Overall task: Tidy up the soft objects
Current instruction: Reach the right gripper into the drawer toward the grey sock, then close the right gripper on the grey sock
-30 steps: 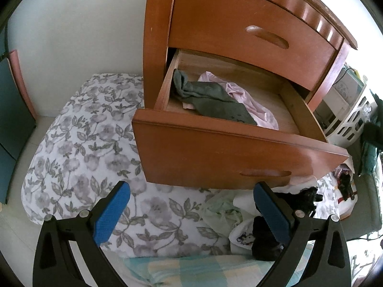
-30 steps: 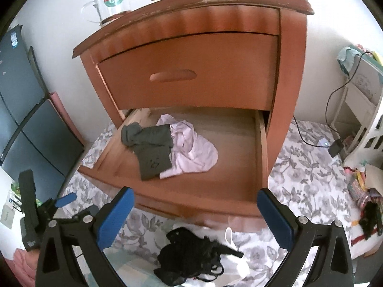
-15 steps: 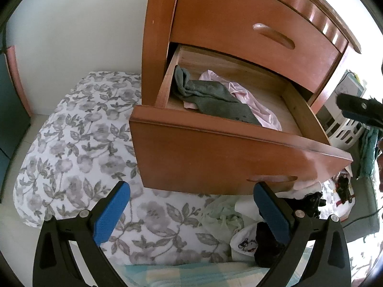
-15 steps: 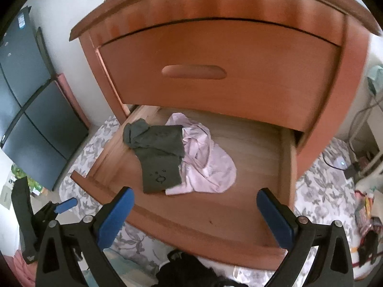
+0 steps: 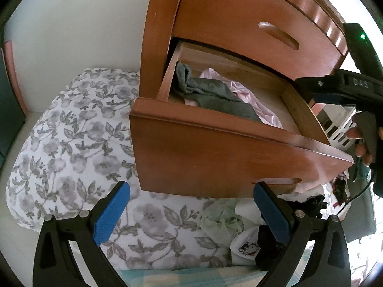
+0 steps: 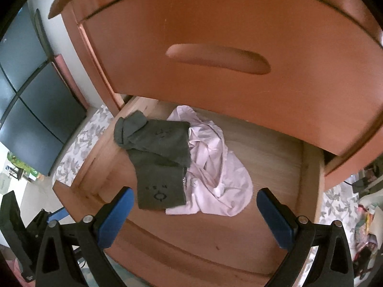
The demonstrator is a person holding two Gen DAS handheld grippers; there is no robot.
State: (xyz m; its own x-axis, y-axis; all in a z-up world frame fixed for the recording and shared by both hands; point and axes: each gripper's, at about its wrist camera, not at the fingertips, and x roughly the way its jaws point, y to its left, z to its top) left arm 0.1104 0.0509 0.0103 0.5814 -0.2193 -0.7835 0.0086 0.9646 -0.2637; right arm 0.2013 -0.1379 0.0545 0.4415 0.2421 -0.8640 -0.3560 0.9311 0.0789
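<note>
1. Over the open drawer point(image 6: 263, 167), the right gripper point(image 6: 195, 211) hovers with jaws apart and empty; the grey garment point(image 6: 158, 157) and pink garment point(image 6: 215, 179) lie toward the drawer's left wall.
2. Likely risk: descending, a finger strikes the drawer's front edge.
3. Below that front, the left gripper point(image 5: 191, 210) is spread wide and empty; the clothes pile point(image 5: 241, 224) beneath is partly hidden.

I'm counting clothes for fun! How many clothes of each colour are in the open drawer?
Grey: 1, the grey garment
Pink: 1, the pink garment
Total: 2 in the drawer
</note>
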